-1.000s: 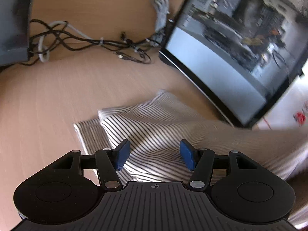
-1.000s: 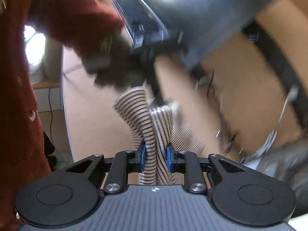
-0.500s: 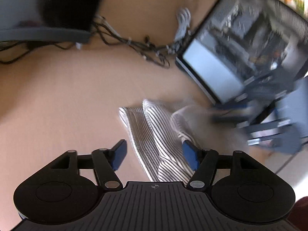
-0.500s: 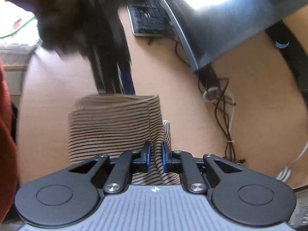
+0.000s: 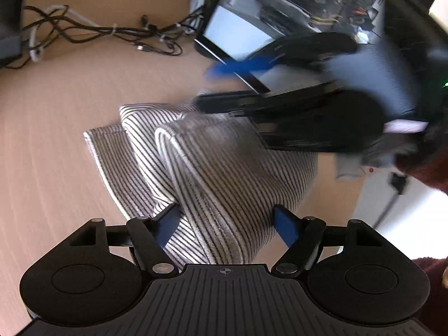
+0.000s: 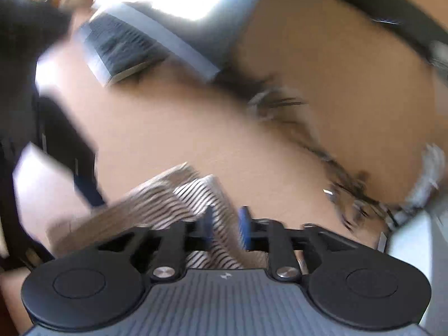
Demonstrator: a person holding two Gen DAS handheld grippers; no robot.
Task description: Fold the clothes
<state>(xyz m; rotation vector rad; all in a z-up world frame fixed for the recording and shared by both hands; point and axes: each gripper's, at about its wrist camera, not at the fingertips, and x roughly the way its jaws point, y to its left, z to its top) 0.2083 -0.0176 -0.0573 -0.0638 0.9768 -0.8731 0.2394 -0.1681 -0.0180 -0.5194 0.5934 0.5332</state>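
A black-and-white striped garment (image 5: 212, 168) lies folded in layers on the wooden desk (image 5: 56, 128). My left gripper (image 5: 226, 224) is open, its blue pads on either side of the garment's near fold. My right gripper (image 5: 238, 84) appears blurred at the garment's far edge in the left wrist view. In the right wrist view my right gripper (image 6: 226, 225) has its pads slightly apart with a strip of the striped garment (image 6: 179, 198) between them. That view is heavily blurred.
A monitor (image 5: 252, 19) stands at the back right of the desk. A tangle of cables (image 5: 106, 30) lies along the back. A keyboard (image 6: 123, 47) and cables (image 6: 344, 184) show blurred in the right wrist view. The desk edge is at the right (image 5: 336, 193).
My right gripper carried the garment's edge over and down onto the pile, and its pads have parted slightly. My left gripper stayed open and moved closer over the near fold.
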